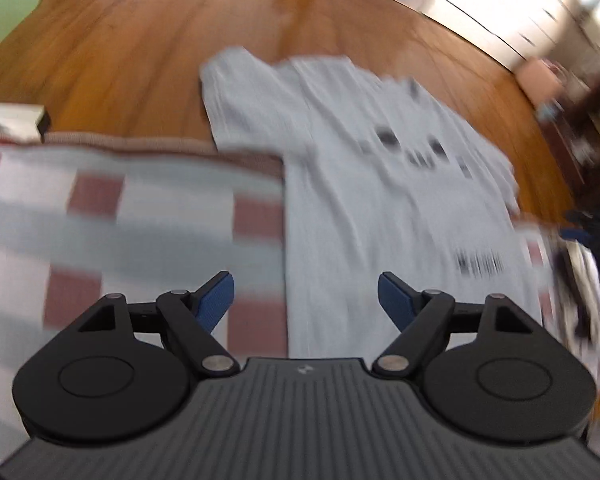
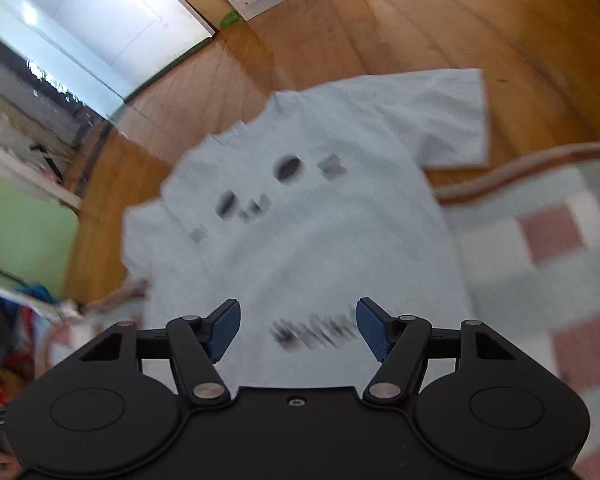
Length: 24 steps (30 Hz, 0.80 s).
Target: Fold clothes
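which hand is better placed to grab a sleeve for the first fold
Probably right. The right gripper is open over the shirt, whose flat sleeve lies clear on the floor ahead. The left gripper, also open, straddles the shirt's edge and the rug.

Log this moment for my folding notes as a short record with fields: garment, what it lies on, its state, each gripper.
garment: light grey T-shirt with dark print
lies on: partly the wooden floor, partly a checked rug
state: spread flat, print up, sleeves out, not yet folded
left gripper: open, nothing between the fingers, above the shirt's lower part
right gripper: open, nothing held, above the lower print
image quality: both views blurred
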Motion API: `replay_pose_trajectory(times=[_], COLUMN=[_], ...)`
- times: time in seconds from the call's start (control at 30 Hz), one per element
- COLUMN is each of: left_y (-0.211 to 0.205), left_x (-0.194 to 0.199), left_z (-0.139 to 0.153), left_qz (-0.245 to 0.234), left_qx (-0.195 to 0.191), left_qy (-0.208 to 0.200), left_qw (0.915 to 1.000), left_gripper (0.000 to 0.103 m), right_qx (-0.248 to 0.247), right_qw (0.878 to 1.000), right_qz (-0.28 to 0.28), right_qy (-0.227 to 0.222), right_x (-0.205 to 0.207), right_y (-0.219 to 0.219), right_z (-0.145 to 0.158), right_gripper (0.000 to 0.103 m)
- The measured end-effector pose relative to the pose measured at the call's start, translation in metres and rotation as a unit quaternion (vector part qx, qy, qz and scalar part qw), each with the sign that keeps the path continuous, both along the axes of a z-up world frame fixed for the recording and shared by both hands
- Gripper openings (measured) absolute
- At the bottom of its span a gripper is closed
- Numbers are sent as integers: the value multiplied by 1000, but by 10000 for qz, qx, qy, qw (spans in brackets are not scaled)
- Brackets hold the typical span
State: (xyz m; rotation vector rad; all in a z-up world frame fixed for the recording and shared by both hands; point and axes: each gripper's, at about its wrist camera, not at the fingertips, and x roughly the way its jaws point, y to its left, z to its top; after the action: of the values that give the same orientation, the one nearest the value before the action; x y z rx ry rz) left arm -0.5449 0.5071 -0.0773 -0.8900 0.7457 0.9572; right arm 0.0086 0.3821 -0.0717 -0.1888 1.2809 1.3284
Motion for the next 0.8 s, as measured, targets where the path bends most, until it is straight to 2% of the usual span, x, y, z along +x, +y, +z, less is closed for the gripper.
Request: replay_pose_trajectory(times=[0.03,0.1,0.17,0.27,0.33,0.37,0.4,0.47,0.5,0.53,0.6,0.67,0.77,0.8], left_y=[19,51,76,105,115,120,124,137,143,149,150,149,164,172], left_x=[8,20,27,26,19,13,7,3,6,10,25,38,36,32], left_z=[5,10,3,-27,-43,-48,-54,-70,-78,-84,-92,-100,-114,-119], left_qz=[51,166,318,465,535,599,672,710,631,517,324,145,137,230], left_qx=[63,313,500,561,667,699,711,420,325,259,704,1179,1092,989], left_qy=[251,544,497,180,186,85,-58,-373,-361,-280,357,969,615,348], left_qw=[9997,9979,9970,9972,9962,9957,9952,9959,9968,9979,9964,9882,9920,9942], left_gripper=[78,79,79,77,77,77,77,77,77,77,77,78,78,79], right_qx=[13,145,136,-169,-461,-640,-905,-1500,-1805,-1904,-1791,-1652,-1502,-1443], right_qw=[9999,9989,9949,9869,9819,9797,9796,9764,9725,9701,9643,9563,9501,9485], right_qz=[84,451,929,1426,1641,1728,1701,1551,1457,1500,1853,2203,2476,2547], right_qy=[88,-63,-376,-738,-821,-784,-564,-41,193,111,-615,-980,-1164,-1213], right_x=[3,-4,-19,-42,-60,-69,-74,-85,-91,-100,-126,-146,-165,-167], right_y=[22,69,119,192,232,251,268,298,312,323,347,367,390,393], right_z=[15,48,69,64,53,48,44,40,42,49,72,82,75,67], right_gripper=[70,70,71,71,71,71,71,70,70,70,70,70,70,70])
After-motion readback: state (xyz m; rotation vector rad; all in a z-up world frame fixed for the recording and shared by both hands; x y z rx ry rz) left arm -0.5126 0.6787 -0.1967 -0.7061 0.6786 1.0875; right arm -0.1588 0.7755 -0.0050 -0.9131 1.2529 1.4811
